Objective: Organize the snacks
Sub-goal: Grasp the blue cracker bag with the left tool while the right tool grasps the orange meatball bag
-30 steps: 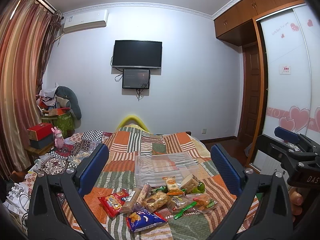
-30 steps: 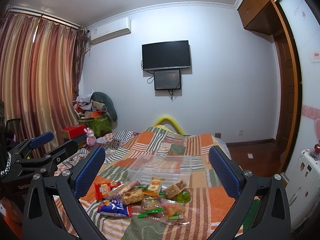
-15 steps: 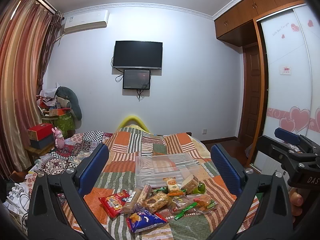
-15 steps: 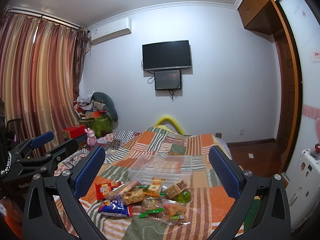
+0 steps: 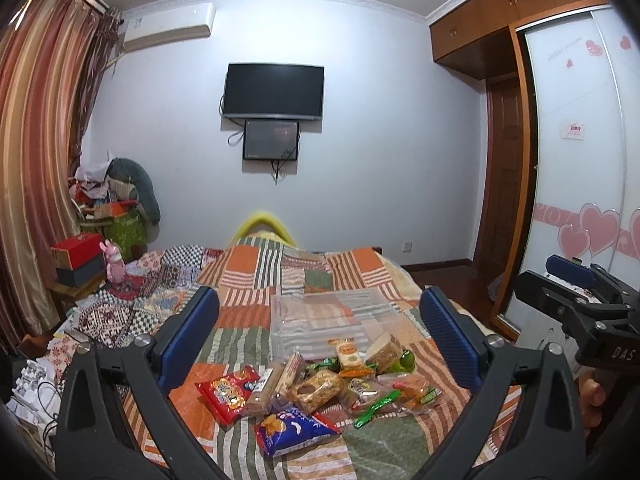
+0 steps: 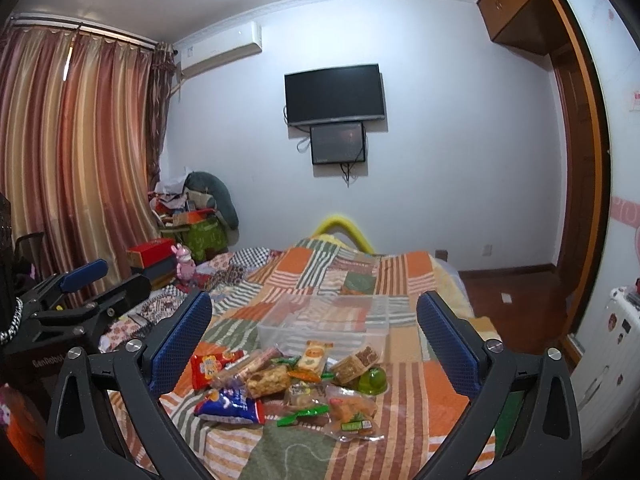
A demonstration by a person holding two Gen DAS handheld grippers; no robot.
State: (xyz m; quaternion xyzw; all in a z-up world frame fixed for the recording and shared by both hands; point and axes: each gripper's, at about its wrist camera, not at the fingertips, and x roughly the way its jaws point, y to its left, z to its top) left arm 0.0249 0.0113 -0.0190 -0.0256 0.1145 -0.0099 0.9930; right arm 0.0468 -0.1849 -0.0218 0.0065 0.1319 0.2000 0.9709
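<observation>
A pile of snacks lies on a patchwork quilt (image 5: 248,264): a red packet (image 5: 226,394), a blue packet (image 5: 294,432), a green jelly cup (image 5: 404,362) and several small wrapped bars. Behind the pile stands a clear plastic box (image 5: 328,316). My left gripper (image 5: 318,312) hangs over the near end of the bed, short of the pile. Its jaws are closing a little with nothing between them. My right gripper (image 6: 314,312) is held alongside and sees the same red packet (image 6: 208,368), blue packet (image 6: 230,404) and clear box (image 6: 324,320). Its jaws are also closing on nothing.
A second patterned blanket (image 5: 132,304) covers the bed's left side. Boxes and a pink toy (image 5: 114,266) sit on a stand by the striped curtains (image 6: 80,160). A television (image 5: 274,92) hangs on the far wall. A wardrobe (image 5: 580,140) and wooden floor lie to the right.
</observation>
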